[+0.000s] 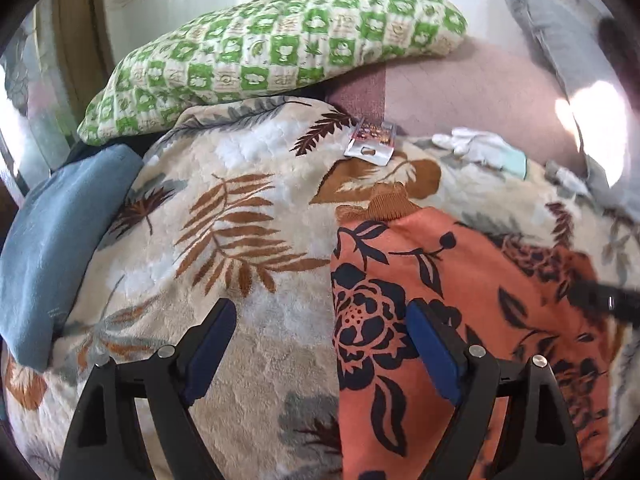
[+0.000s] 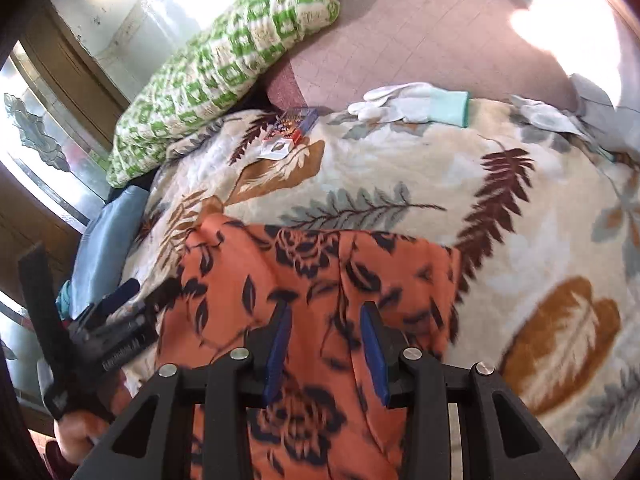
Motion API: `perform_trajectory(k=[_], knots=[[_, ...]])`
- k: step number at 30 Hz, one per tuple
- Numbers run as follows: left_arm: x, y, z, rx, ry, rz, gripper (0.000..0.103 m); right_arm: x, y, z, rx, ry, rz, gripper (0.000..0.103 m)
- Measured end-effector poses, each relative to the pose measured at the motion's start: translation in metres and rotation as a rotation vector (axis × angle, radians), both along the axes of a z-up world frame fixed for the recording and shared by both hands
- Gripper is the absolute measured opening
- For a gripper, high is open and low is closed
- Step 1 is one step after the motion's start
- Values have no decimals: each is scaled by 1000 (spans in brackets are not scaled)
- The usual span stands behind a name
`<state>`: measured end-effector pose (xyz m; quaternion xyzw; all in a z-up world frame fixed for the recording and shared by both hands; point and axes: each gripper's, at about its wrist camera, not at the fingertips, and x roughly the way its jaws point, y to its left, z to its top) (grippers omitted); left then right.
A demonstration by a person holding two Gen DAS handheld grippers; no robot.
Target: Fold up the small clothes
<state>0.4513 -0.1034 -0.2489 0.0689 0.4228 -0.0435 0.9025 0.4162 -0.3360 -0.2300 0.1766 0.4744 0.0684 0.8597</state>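
An orange garment with a dark floral print [image 1: 452, 304] lies on a cream leaf-patterned blanket [image 1: 240, 216]; its ribbed brown collar points away. My left gripper [image 1: 322, 326] is open over the garment's left edge, one finger on blanket, one over cloth. In the right wrist view the garment [image 2: 320, 264] lies folded lengthwise. My right gripper [image 2: 326, 334] is part open just above the cloth, holding nothing that I can see. The left gripper [image 2: 120, 320] shows at that view's left edge.
A green checked pillow [image 1: 280, 52] lies at the back. A blue cloth [image 1: 52, 240] sits left. A small card packet [image 1: 372, 142] and a white glove [image 2: 408, 106] lie on the blanket's far side. A pink mattress [image 2: 420, 40] is behind.
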Motion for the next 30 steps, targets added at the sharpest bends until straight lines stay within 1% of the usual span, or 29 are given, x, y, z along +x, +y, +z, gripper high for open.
perform_trajectory(k=[1, 2, 3, 4, 5, 6, 7, 9, 11, 13, 16, 19, 21, 24, 25, 26, 27, 28, 29, 30], knots=[[2, -2, -6, 35, 15, -7, 88, 13, 4, -5, -1, 14, 11, 38], [3, -2, -9, 47, 22, -16, 89, 24, 5, -10, -16, 26, 13, 38], [4, -1, -10, 45, 16, -24, 93, 34, 6, -18, -69, 53, -5, 38], [5, 1, -11, 48, 15, -20, 95, 44, 5, -29, -148, 91, -31, 38], [7, 2, -12, 52, 20, -15, 97, 51, 2, -38, -164, 112, -37, 38], [8, 3, -13, 45, 28, -9, 98, 54, -3, -44, -125, 115, -51, 38], [9, 6, -13, 28, 35, 1, 98, 55, -6, -42, -109, 114, -66, 38], [7, 7, -10, 9, 45, 7, 98, 54, -2, -36, -141, 114, -68, 38], [2, 10, 0, 11, 44, 4, 98, 46, 1, -30, -156, 87, -67, 38], [-7, 12, 10, 10, 25, -1, 97, 23, 0, -18, -147, 36, -71, 38], [-23, 15, 23, -5, 16, -16, 97, -24, -3, 4, -132, -40, -83, 39], [-45, 14, 30, -35, 38, -38, 97, -75, 4, 15, -144, -73, -78, 40], [-63, 9, 29, -28, 54, -65, 97, -105, 10, 16, -145, -78, -73, 40], [-92, 2, 23, -6, 76, -116, 97, -137, 19, 7, -129, -60, -70, 40], [-102, 0, 20, 15, 79, -125, 97, -143, 23, 0, -118, -42, -59, 40], [-108, -2, 16, 41, 80, -123, 98, -147, 27, -10, -113, -17, -54, 40], [-112, -3, 11, 60, 84, -119, 102, -146, 29, -20, -117, 12, -54, 40], [-115, -3, 2, 71, 98, -117, 103, -144, 32, -33, -133, 56, -53, 40], [-115, -1, -7, 71, 117, -116, 103, -142, 34, -44, -154, 72, -52, 40], [-113, 1, -19, 57, 145, -119, 103, -140, 36, -50, -172, 65, -51, 40]])
